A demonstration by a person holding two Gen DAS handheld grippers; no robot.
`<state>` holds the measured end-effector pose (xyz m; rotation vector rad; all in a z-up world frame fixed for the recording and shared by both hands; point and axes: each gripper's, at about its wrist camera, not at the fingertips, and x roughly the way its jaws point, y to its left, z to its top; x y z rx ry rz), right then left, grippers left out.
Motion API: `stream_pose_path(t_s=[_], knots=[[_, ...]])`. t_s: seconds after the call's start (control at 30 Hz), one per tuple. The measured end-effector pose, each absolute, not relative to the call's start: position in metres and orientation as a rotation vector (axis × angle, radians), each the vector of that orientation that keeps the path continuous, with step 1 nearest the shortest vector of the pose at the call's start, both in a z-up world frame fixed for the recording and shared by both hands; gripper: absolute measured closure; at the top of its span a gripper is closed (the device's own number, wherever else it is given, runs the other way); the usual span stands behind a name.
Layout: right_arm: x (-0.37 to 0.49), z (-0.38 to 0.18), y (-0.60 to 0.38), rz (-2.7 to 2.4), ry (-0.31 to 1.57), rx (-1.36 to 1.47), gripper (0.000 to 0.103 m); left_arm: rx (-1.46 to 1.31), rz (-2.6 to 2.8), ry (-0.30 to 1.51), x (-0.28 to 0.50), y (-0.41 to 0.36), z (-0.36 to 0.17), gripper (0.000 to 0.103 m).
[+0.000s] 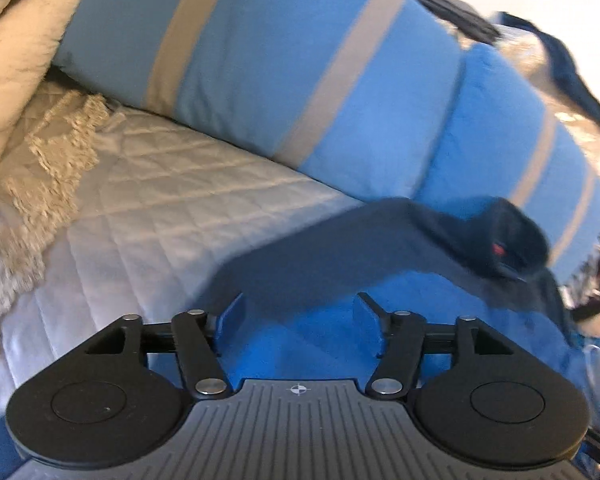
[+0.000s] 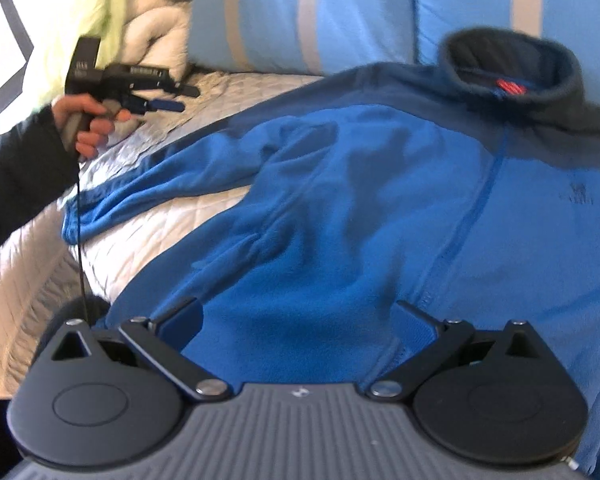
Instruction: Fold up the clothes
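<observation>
A blue fleece jacket with a navy yoke and collar lies front up on the quilted bed. Its one visible sleeve stretches out to the left. My right gripper is open wide over the jacket's lower body, with blue fabric showing between its fingers. A hand holds my left gripper above the bed, left of the navy shoulder. In the left wrist view this gripper stands open, facing the jacket and its collar. The jacket's right side runs out of frame.
Two blue pillows with beige stripes lean at the head of the white quilted bedspread. A beige fringed throw is bunched at the left. A dark sleeve and hand reach in from the left.
</observation>
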<state>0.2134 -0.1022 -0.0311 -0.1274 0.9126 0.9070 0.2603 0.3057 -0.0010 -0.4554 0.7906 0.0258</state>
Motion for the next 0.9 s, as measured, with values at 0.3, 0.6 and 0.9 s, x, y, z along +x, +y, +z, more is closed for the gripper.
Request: stream_pose_path(t_s=[0.3, 0.6, 0.9], knots=[[0.204, -0.023, -0.083, 0.918, 0.900, -0.148, 0.000, -0.889, -0.104, 0.845, 0.250, 0.274, -0.065, 0.042], [0.193, -0.021, -0.080, 0.927, 0.893, -0.174, 0.000, -1.236, -0.222, 0.829, 0.281, 0.255, -0.135, 0.042], [0.185, -0.013, -0.083, 0.913, 0.867, -0.156, 0.000, -1.204, -0.151, 0.773, 0.325, 0.243, -0.151, 0.042]])
